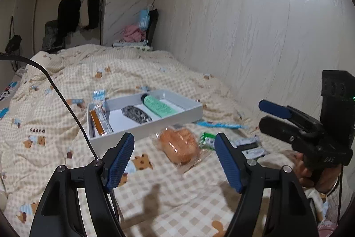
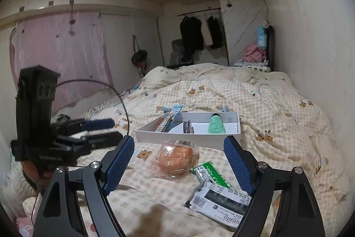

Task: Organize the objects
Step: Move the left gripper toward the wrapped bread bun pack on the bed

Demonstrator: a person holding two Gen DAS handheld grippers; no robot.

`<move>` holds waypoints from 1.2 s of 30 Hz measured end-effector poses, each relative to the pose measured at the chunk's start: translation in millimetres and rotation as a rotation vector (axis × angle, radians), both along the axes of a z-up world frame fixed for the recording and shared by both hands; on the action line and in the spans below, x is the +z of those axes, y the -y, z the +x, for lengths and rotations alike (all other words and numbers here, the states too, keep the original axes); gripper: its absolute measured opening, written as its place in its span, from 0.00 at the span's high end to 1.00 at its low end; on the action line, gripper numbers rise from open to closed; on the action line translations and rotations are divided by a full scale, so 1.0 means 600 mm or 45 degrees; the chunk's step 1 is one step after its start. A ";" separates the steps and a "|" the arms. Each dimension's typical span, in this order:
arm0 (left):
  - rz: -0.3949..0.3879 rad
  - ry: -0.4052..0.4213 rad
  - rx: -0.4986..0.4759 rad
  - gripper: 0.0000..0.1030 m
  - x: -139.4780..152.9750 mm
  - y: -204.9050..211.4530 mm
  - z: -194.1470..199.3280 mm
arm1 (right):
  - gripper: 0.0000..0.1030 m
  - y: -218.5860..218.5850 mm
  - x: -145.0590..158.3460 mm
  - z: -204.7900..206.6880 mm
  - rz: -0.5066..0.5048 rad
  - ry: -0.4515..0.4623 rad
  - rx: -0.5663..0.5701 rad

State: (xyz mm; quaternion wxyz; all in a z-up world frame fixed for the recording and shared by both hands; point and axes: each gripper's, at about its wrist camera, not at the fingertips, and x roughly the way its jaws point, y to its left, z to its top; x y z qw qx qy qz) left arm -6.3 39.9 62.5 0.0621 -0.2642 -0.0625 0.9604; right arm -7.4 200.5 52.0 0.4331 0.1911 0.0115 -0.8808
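Note:
A white tray [image 1: 168, 123] lies on the checked bedspread; it also shows in the right wrist view [image 2: 190, 139]. It holds a green tube [image 1: 159, 106], a dark patterned packet [image 1: 136, 114] and an orange snack packet [image 1: 97, 122]. A wrapped bun [image 1: 180, 145] lies in front of the tray, also in the right wrist view [image 2: 175, 157]. Beside it are a green packet [image 2: 210, 172] and a white-and-black packet [image 2: 221, 203]. My left gripper [image 1: 175, 161] is open and empty, just short of the bun. My right gripper [image 2: 179, 166] is open and empty above the bun and packets.
A blue packet [image 1: 219, 125] lies right of the tray. A clear packet [image 1: 99, 97] leans on the tray's far left corner. The wall [image 1: 266, 37] runs along the bed's right side. Folded clothes [image 1: 133, 33] sit at the bed's far end.

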 end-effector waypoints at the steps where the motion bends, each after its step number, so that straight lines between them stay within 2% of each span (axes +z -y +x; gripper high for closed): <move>1: -0.001 0.011 0.003 0.24 -0.003 0.000 -0.002 | 0.19 0.000 -0.004 -0.001 0.003 0.002 -0.012; 8: -0.014 0.051 0.011 0.24 -0.018 -0.004 -0.010 | 0.19 -0.001 -0.016 0.002 0.028 0.019 -0.015; 10: -0.055 0.068 0.056 0.24 -0.017 -0.009 -0.009 | 0.19 -0.002 -0.016 0.004 0.033 0.013 -0.029; 14: -0.075 0.055 0.038 0.24 -0.018 -0.015 -0.006 | 0.19 -0.007 -0.015 0.004 0.020 0.009 -0.043; 20: -0.020 0.119 0.022 0.24 -0.031 -0.003 -0.019 | 0.18 -0.015 -0.024 -0.012 -0.009 0.070 -0.049; 26: 0.054 0.234 -0.011 0.24 -0.055 0.008 -0.043 | 0.18 -0.001 -0.040 -0.030 0.026 0.154 -0.011; 30: 0.086 0.259 -0.015 0.24 -0.060 0.012 -0.048 | 0.18 -0.013 -0.042 -0.035 -0.013 0.174 -0.017; 31: 0.108 0.283 -0.045 0.24 -0.060 0.010 -0.053 | 0.18 -0.014 -0.043 -0.036 -0.022 0.180 -0.019; 34: 0.182 0.435 -0.244 0.24 -0.057 -0.002 -0.087 | 0.18 -0.027 -0.045 -0.042 -0.062 0.204 -0.043; 36: 0.170 0.533 -0.209 0.24 -0.048 -0.005 -0.120 | 0.18 -0.038 -0.045 -0.046 -0.100 0.217 -0.070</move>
